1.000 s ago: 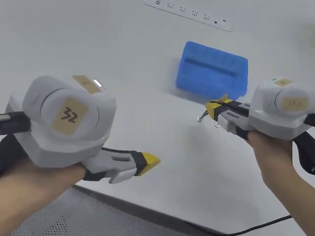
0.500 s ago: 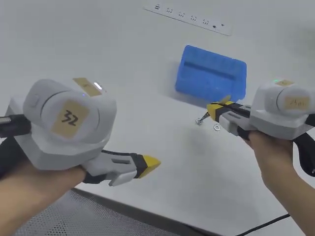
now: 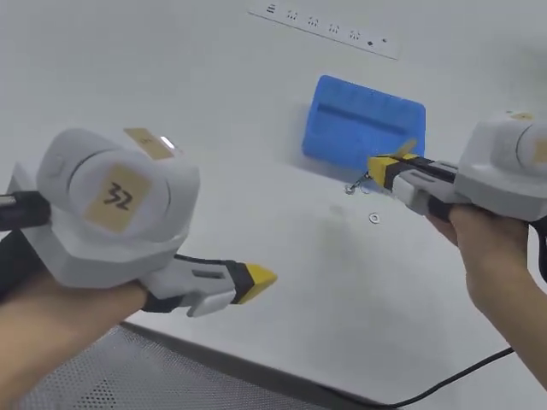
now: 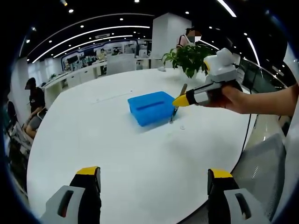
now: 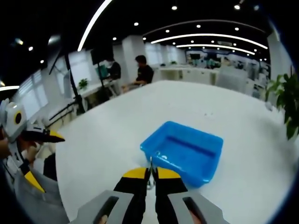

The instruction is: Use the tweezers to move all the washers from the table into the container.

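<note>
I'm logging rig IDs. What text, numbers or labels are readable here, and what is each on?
"32": written on the tan sticker on the left tool.
Label on the right tool: blurred and cut off, unreadable.
Markings on the power strip: too small to read.

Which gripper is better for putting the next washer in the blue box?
Right. The right gripper holds the tweezers beside the box and a washer; the left gripper is open and farther away.

open table (image 3: 256, 188) left of container (image 3: 363, 124), power strip (image 3: 329, 30) behind
</note>
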{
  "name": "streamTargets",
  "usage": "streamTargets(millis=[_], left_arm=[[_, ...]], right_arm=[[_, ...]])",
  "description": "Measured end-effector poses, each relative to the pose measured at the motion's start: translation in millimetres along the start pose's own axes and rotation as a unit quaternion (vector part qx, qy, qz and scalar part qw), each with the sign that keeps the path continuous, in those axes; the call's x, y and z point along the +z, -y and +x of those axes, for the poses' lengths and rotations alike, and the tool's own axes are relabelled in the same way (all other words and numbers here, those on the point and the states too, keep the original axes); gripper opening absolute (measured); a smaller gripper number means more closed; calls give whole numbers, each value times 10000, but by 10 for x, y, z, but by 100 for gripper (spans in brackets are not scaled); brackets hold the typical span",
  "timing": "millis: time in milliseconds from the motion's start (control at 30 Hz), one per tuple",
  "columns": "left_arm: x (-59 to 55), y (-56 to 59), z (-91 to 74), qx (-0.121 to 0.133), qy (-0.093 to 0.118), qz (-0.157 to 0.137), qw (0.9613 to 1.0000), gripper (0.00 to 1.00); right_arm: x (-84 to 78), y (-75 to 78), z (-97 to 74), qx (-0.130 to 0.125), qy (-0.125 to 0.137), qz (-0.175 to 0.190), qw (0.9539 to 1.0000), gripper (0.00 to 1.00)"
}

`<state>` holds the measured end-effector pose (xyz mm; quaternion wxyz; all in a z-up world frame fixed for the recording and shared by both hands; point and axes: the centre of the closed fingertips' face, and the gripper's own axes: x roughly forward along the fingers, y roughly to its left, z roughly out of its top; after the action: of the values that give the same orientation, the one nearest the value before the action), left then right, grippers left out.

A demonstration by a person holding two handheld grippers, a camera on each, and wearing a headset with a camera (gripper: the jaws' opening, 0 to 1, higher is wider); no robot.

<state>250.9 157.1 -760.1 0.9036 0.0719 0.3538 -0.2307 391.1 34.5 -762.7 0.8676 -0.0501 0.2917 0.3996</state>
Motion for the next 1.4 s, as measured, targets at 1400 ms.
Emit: streamTargets(millis=[1400], left_arm=[[-45,-23,-11,9,-92,7,10000,97]], right_arm=[[334,507,605,-343,56,-144,9993,2]])
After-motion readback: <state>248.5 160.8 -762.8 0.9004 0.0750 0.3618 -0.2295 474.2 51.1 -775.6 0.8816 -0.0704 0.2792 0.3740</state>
